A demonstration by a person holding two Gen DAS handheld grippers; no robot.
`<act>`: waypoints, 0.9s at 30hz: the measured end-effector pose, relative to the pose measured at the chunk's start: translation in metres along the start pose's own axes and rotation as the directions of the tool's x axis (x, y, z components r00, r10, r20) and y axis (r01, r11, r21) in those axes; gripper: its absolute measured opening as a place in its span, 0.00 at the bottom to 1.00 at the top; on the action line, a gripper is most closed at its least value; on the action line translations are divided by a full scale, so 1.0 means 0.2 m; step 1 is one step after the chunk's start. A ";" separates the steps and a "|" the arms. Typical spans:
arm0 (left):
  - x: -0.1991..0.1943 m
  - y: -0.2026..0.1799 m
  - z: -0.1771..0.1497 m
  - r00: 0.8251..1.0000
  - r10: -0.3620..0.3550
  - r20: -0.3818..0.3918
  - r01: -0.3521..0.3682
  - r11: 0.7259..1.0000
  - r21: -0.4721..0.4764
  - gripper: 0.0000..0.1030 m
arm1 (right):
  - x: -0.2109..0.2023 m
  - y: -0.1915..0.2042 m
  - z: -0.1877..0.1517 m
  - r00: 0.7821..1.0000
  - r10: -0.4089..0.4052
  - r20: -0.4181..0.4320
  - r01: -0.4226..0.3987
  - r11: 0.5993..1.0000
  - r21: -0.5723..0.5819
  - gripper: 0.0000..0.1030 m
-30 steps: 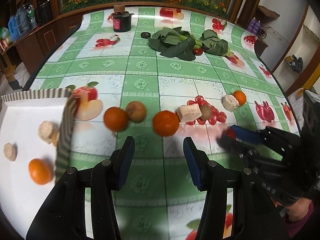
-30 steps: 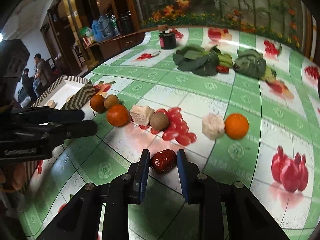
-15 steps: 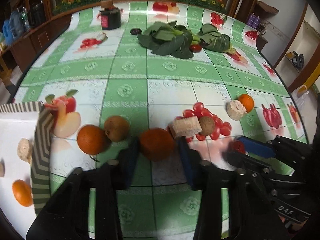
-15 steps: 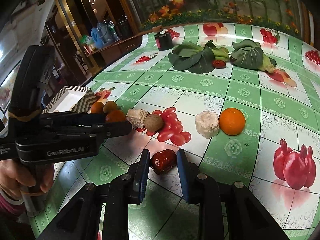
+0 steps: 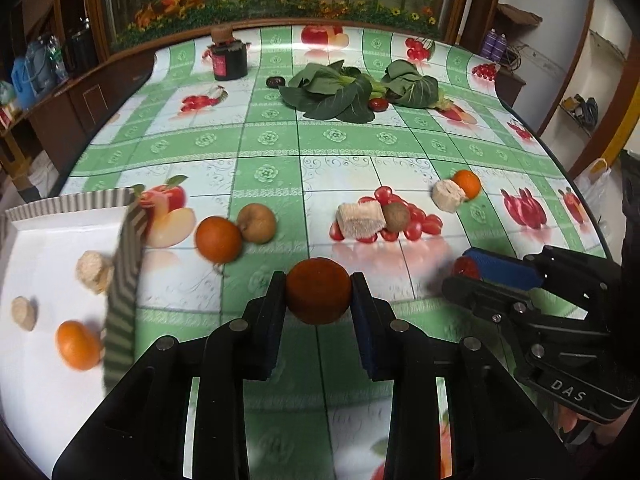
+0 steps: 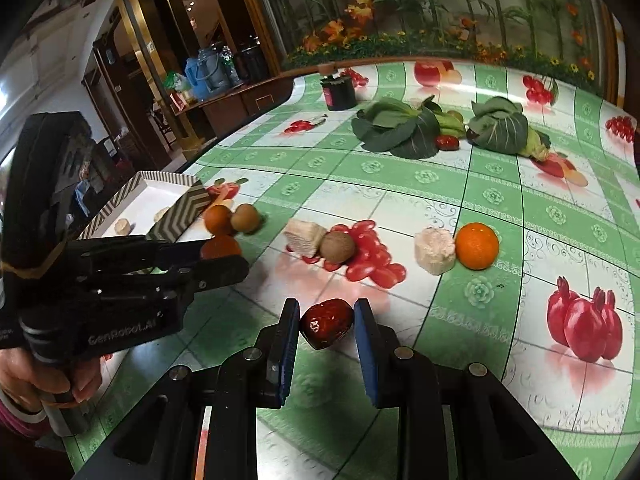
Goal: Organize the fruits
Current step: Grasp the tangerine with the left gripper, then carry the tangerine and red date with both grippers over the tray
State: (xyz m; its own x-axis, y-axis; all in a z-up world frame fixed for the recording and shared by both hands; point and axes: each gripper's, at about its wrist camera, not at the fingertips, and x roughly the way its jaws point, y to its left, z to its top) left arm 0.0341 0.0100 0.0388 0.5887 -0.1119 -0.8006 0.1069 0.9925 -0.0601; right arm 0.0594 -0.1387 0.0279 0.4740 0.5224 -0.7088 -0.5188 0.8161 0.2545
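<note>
Since a second ago our left tool has closed onto a tangerine, pads pressing it above the worktop. Our right tool stays clamped on a red date. We count one tangerine in the tray, two loose.

Black claws, blue pads (silver screws), pink sleeve.

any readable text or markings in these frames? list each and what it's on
"DAS": on the body of the right gripper, seen in the left wrist view.
"GenRobot.AI": on the body of the left gripper, seen in the right wrist view.
Label on the dark jar: too blurred to read.
</note>
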 end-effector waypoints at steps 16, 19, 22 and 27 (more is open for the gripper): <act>-0.34 0.16 -0.19 0.990 0.079 0.117 -0.078 0.997 -0.009 0.30 | -0.12 0.29 -0.06 0.997 0.038 0.065 -0.037 0.999 -0.018 0.26; -0.38 0.23 -0.22 0.987 0.101 0.122 -0.099 0.995 -0.020 0.30 | -0.11 0.35 -0.05 0.996 0.056 0.069 -0.054 0.998 -0.031 0.26; -0.41 0.31 -0.24 0.984 0.128 0.126 -0.124 0.992 -0.039 0.30 | -0.09 0.41 -0.03 0.995 0.075 0.070 -0.071 0.996 -0.046 0.26; -0.45 0.46 -0.26 0.976 0.178 0.128 -0.170 0.983 -0.074 0.30 | -0.05 0.54 0.02 0.992 0.102 0.070 -0.096 0.991 -0.093 0.26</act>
State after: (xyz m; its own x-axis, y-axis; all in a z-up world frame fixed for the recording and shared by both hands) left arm -0.0509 0.1133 0.0744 0.6958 0.0615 -0.7156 -0.0541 0.9980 0.0332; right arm 0.0009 -0.0549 0.0652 0.4673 0.6194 -0.6309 -0.6258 0.7358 0.2588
